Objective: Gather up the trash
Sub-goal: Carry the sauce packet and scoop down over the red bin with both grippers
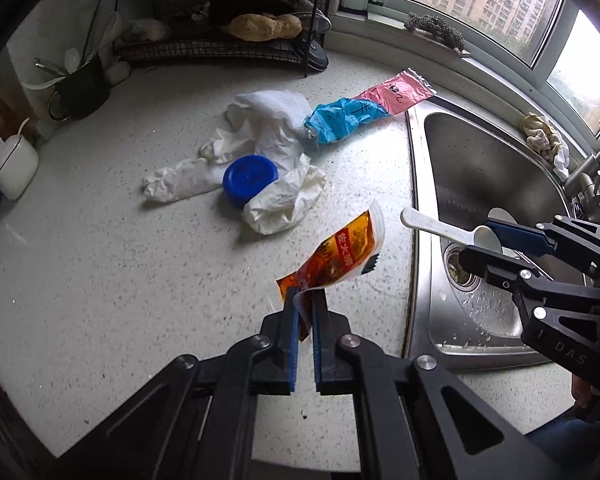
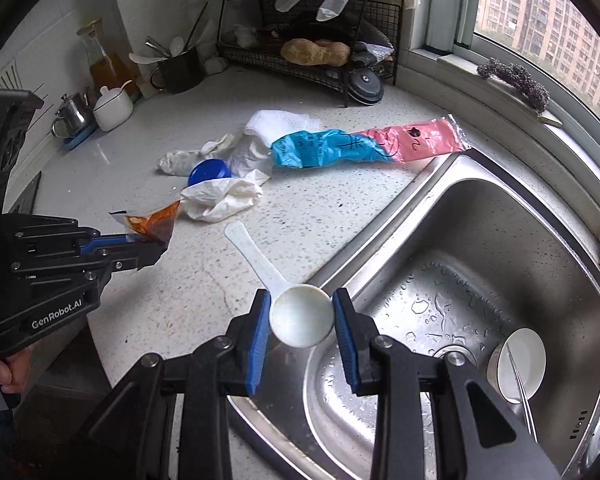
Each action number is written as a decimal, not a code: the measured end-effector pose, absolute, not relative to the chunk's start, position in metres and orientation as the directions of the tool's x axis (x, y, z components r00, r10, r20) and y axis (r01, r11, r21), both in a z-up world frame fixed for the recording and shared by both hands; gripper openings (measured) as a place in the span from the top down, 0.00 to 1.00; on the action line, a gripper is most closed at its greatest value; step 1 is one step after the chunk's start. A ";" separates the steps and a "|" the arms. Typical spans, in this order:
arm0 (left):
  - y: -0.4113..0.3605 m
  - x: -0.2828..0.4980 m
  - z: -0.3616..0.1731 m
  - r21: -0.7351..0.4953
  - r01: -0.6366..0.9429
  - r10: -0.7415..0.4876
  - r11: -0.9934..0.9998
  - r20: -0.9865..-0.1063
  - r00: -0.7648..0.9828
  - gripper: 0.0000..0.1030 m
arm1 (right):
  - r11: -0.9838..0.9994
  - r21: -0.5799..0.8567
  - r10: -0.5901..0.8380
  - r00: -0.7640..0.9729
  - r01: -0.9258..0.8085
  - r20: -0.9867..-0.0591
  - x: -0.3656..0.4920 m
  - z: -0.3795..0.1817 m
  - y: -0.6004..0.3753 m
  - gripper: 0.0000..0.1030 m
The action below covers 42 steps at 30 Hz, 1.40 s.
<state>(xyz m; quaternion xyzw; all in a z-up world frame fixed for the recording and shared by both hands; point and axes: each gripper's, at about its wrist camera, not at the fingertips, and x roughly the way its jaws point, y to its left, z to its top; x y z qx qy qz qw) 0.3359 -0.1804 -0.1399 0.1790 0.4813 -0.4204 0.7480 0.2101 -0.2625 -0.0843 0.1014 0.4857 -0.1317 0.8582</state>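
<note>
**Trash in both grippers above the counter**

Trash is being gripped on both sides: the left gripper point(image 1: 305, 300) is pinching an orange sauce packet point(image 1: 336, 258) tight between its blue pads, lifted off the speckled countertop point(image 1: 100, 272); the right gripper point(image 2: 302, 312) is clasping the bowl of a white plastic spoon point(image 2: 300, 314), handle pointing away, at the edge of the steel sink point(image 2: 480, 216); beyond them crumpled white gloves point(image 1: 276, 200), a blue lid point(image 1: 250, 178) and a blue-and-pink wrapper point(image 1: 364, 110) are lying on the counter.

Brushed steel sink point(image 2: 480, 216), glossy plastic sachet point(image 1: 340, 256)
</note>
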 end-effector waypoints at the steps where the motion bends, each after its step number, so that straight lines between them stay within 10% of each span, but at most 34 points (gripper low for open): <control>1: -0.170 0.332 -0.140 -0.137 0.795 -0.453 0.591 -0.872 0.187 0.95 | 0.948 0.050 -0.118 0.495 0.313 -0.861 0.208 -0.084 -0.254 0.71; 25: 0.022 0.207 -0.174 -0.142 0.632 -0.359 0.762 -0.905 0.229 0.95 | 0.993 0.069 0.016 0.468 0.096 -0.884 0.134 -0.116 -0.099 0.71; 42: 0.062 0.189 -0.309 -0.234 0.541 -0.348 0.808 -0.930 0.118 0.95 | 0.997 0.077 0.064 0.369 0.020 -0.927 0.128 -0.233 -0.052 0.71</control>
